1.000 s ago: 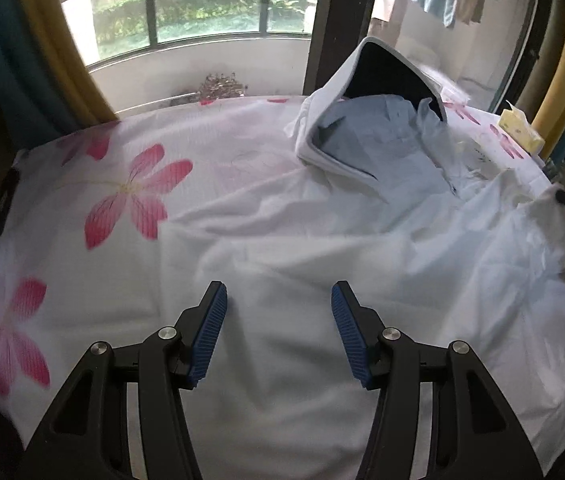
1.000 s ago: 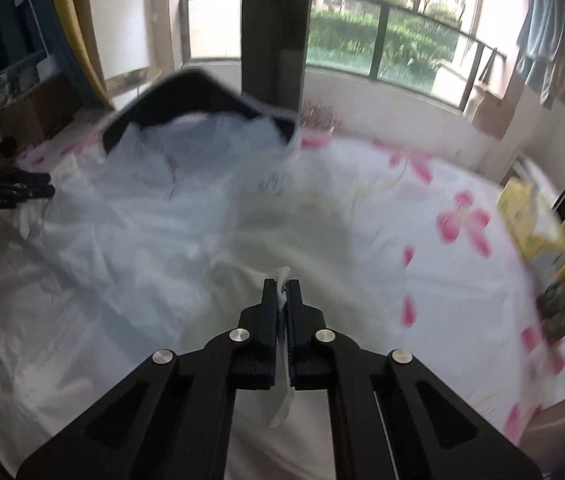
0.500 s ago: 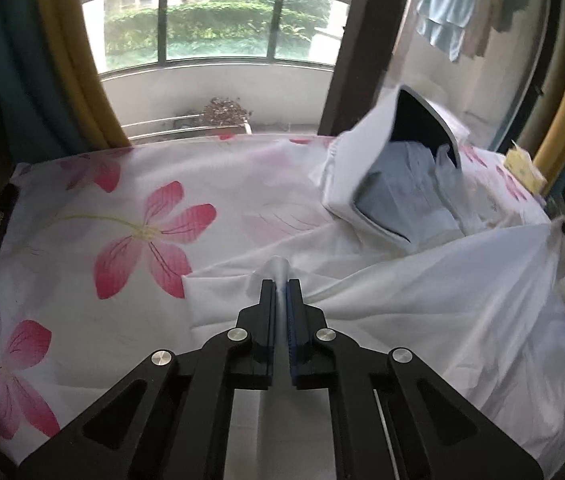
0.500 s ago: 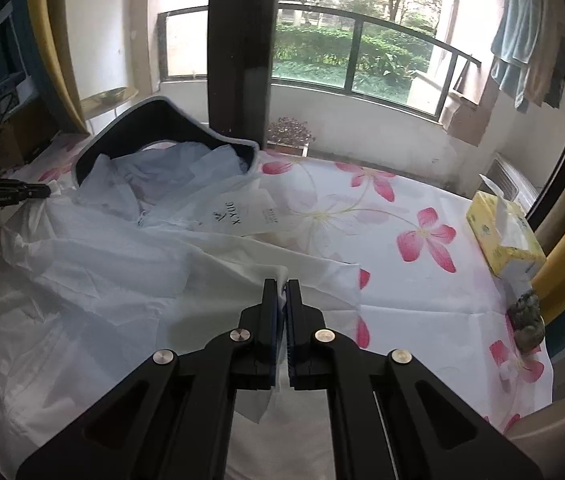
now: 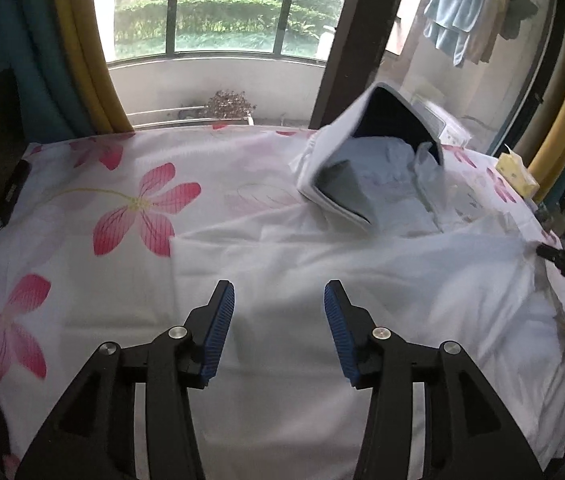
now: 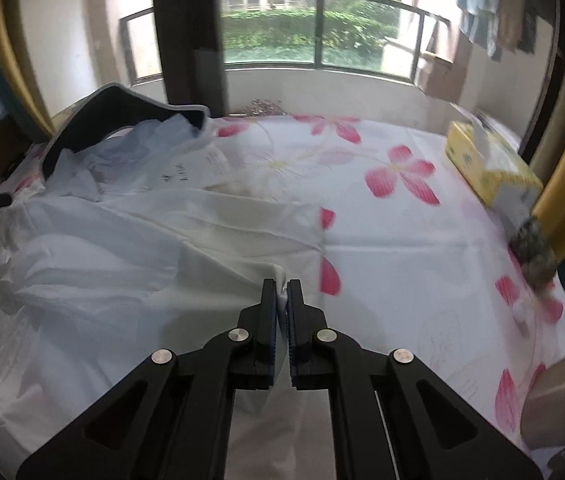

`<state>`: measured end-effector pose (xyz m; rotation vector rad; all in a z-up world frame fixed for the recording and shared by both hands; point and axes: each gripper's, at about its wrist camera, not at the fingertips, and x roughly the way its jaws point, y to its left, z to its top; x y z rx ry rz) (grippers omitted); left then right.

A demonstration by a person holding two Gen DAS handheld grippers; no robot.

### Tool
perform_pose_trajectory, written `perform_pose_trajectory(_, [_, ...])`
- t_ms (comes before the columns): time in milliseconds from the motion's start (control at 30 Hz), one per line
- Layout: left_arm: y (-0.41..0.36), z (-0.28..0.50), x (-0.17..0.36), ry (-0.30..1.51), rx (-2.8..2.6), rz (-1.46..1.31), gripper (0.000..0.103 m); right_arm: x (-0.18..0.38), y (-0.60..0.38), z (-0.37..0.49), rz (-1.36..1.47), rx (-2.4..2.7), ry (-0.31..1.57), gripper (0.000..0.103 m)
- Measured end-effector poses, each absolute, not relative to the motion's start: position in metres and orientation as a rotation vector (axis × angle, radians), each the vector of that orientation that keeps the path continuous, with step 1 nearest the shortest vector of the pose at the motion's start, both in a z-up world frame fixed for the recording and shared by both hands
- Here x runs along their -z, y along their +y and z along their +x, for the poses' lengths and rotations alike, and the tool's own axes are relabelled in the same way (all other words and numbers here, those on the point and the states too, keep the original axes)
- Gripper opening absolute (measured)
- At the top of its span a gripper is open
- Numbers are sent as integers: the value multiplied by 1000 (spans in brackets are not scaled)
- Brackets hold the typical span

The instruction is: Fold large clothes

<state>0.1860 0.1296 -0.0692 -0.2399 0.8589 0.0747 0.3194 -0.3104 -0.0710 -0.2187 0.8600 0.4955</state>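
The white shirt [image 5: 362,280] lies spread on the bed [image 5: 82,184]. Left hand-held gripper [image 5: 279,308]: spread wide, empty. Right hand-held gripper [image 6: 281,300]: clamped on the hem; one-sided pulling risks skewing the fold

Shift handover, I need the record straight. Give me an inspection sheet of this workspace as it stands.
Surface: bed sheet with pink flower print, wrinkled.
Job's things: white garment spread flat, its dark-lined collar standing up at the far end.
Clutter: yellow tissue box at the bed's right edge; a dark mottled object near it, too blurred to name.
Grippers: left claw open above the garment, holding nothing; right claw shut on the garment's edge.
Cables: nothing seen.
Surroundings: window with railing and greenery outside; clothes hanging at right; yellow curtain.
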Motion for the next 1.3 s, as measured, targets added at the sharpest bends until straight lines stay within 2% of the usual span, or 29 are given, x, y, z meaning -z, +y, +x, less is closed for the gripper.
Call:
perform_pose_trajectory(167, [115, 168, 76, 888, -75, -232, 50, 64, -325, 313, -171, -475, 849, 12])
perform_pose_trajectory(233, [112, 164, 83, 909, -72, -241, 50, 64, -325, 309, -156, -498, 859, 21])
perform_pose_trajectory(300, [111, 161, 91, 927, -79, -248, 50, 68, -321, 305, -160, -525, 874, 41])
perform_pose_trajectory(333, [111, 159, 95, 933, -82, -248, 50, 71, -319, 304, -165, -537, 878, 44])
perform_pose_trajectory(533, [109, 154, 94, 923, -92, -245, 50, 88, -313, 300, -215, -505, 908, 45])
perform_pose_trajectory(1033, [80, 154, 59, 855, -3, -233, 50, 64, -311, 276, -220, -493, 864, 47])
perform_pose_trajectory(1300, [79, 178, 30, 793, 44, -199, 50, 49, -306, 271, -217, -507, 834, 53])
